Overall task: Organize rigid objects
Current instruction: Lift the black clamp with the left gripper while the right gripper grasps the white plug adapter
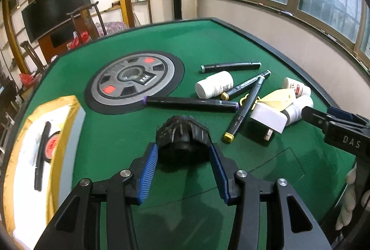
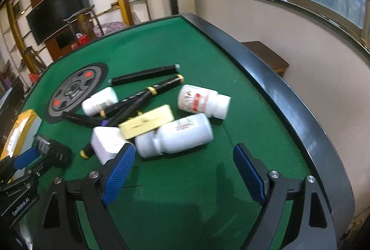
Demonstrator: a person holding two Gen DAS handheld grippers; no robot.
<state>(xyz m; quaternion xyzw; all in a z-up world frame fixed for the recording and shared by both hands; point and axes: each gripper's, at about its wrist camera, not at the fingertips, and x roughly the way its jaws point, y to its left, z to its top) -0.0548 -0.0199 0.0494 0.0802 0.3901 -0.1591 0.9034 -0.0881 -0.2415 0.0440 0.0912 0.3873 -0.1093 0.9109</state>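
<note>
At far left a yellow box (image 1: 13, 157) already holds a marker. Your left gripper (image 1: 183, 152) has its jaws clamped on a black ribbed object (image 1: 182, 136), just above the green counter (image 1: 208, 41). To the right, markers (image 1: 192, 103), bottles (image 2: 175, 134) and a white plug (image 2: 104, 143) lie heaped. Your right gripper (image 2: 183, 163) hovers there, jaws apart, empty.

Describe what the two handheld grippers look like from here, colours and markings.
Both are black plastic frames with silver screws and ribbed blue finger pads. The left gripper reads "GenRobot.AI" on its body; the right gripper shows "DAS". A white glove covers one hand.
</note>
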